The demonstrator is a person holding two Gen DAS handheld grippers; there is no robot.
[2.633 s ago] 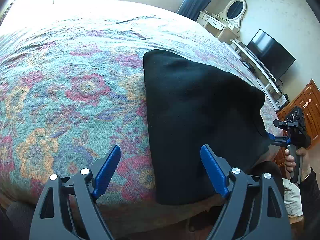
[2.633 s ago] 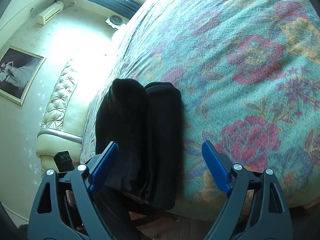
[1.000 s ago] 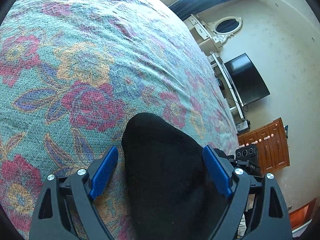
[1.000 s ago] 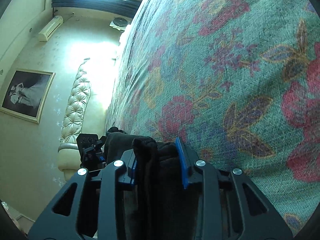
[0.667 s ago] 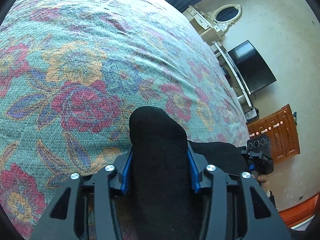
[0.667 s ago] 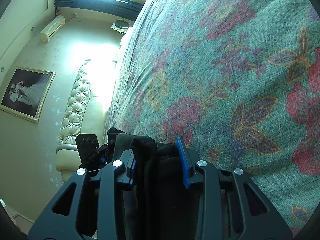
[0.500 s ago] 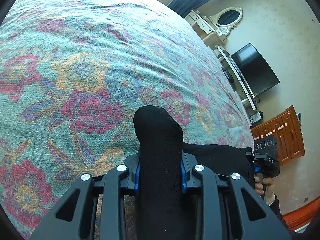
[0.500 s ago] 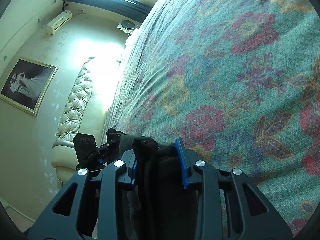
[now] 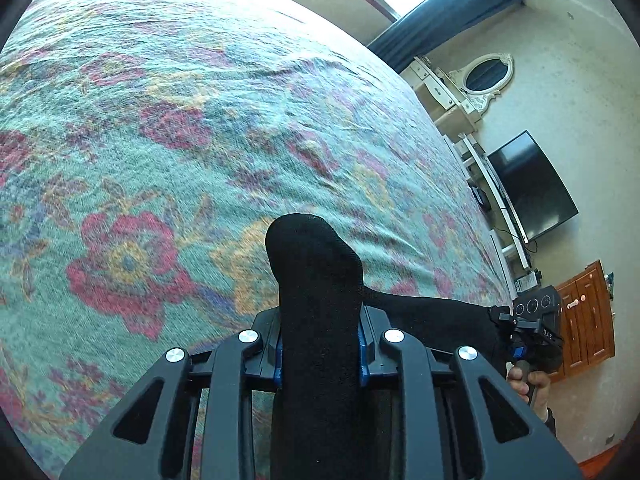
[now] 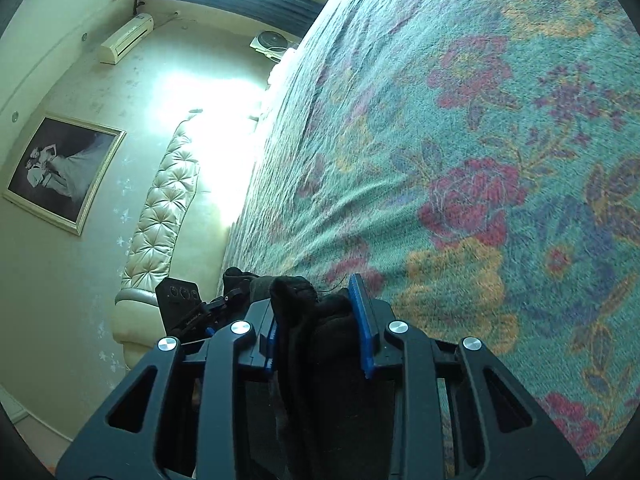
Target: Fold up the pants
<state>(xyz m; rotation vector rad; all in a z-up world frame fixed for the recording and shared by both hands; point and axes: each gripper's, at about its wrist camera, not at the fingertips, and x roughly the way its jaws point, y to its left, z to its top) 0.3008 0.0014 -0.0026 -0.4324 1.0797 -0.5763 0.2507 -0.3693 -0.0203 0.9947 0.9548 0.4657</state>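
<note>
The black pants (image 9: 316, 272) are bunched in a thick fold that sticks up and forward out of my left gripper (image 9: 320, 340), which is shut on it above the floral bedspread (image 9: 160, 140). A strip of the cloth runs right to my right gripper (image 9: 516, 340), held by a hand (image 9: 532, 388). In the right wrist view my right gripper (image 10: 316, 328) is shut on another bunch of the pants (image 10: 296, 292), its blue pads (image 10: 360, 312) pressing both sides. The left gripper (image 10: 224, 300) shows just to the left, also gripping the cloth. The pants' lower part is hidden under the jaws.
The bedspread (image 10: 480, 160) stretches wide ahead of both grippers. A tufted cream headboard (image 10: 160, 216) and a framed picture (image 10: 60, 172) are on one side. A television (image 9: 528, 188), a vanity mirror (image 9: 488, 74) and a wooden cabinet (image 9: 588, 316) stand by the far wall.
My left jaws closed on the pants fold that lay between them. Both grippers then rose and moved across the bed, carrying the pants along; the right stayed shut throughout.
</note>
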